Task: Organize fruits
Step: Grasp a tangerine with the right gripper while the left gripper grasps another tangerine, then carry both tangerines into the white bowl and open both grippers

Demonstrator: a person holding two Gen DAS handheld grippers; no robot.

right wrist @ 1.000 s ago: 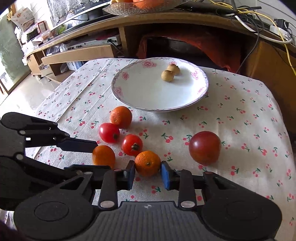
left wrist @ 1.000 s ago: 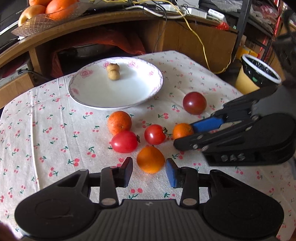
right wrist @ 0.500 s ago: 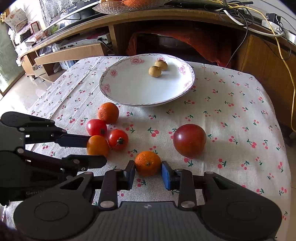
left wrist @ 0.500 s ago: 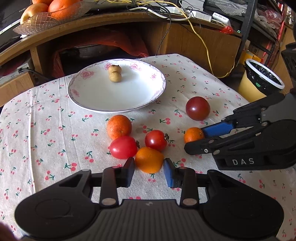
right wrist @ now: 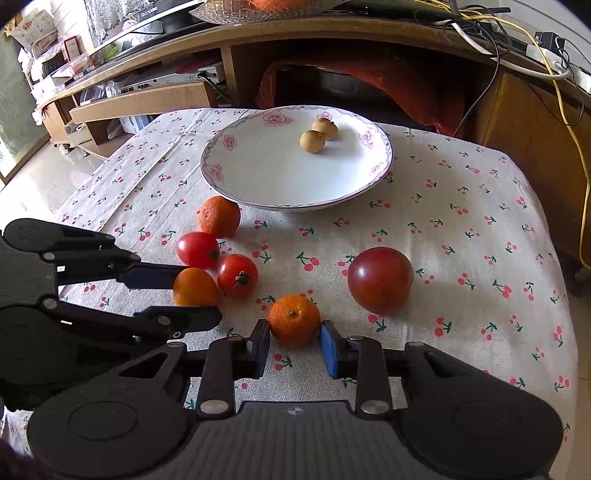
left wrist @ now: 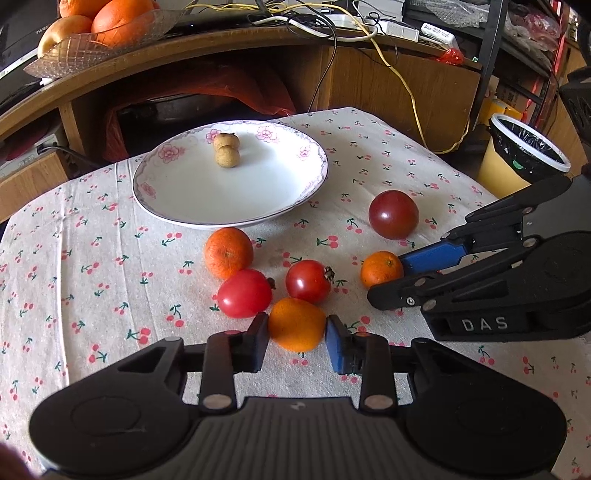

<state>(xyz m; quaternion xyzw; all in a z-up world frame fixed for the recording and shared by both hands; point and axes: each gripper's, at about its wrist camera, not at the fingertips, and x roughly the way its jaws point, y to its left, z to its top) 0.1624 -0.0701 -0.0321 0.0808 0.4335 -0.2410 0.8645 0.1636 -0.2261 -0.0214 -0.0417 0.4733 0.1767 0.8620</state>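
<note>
A white floral plate (left wrist: 288, 199) holds two small brown longans (left wrist: 226, 149) at the back of the table; it also shows in the right wrist view (right wrist: 258, 184). My left gripper (left wrist: 297, 341) is shut on an orange-yellow tomato (left wrist: 297, 325). My right gripper (right wrist: 291, 341) is shut on a small mandarin (right wrist: 293, 319), seen in the left wrist view (left wrist: 380, 267) too. Loose on the cloth lie a larger mandarin (left wrist: 228, 252), two red tomatoes (left wrist: 243, 293) (left wrist: 307, 280) and a big dark red tomato (left wrist: 393, 214).
The table has a cherry-print cloth (left wrist: 74, 266). A wooden shelf unit (left wrist: 221, 55) stands behind, with a glass bowl of fruit (left wrist: 96, 29) and cables on top. A lined yellow bin (left wrist: 524, 155) stands off the right edge.
Both grippers have moved forward around their fruits and closed. The left one now grips the orange-yellow tomato, the right one the small mandarin.
</note>
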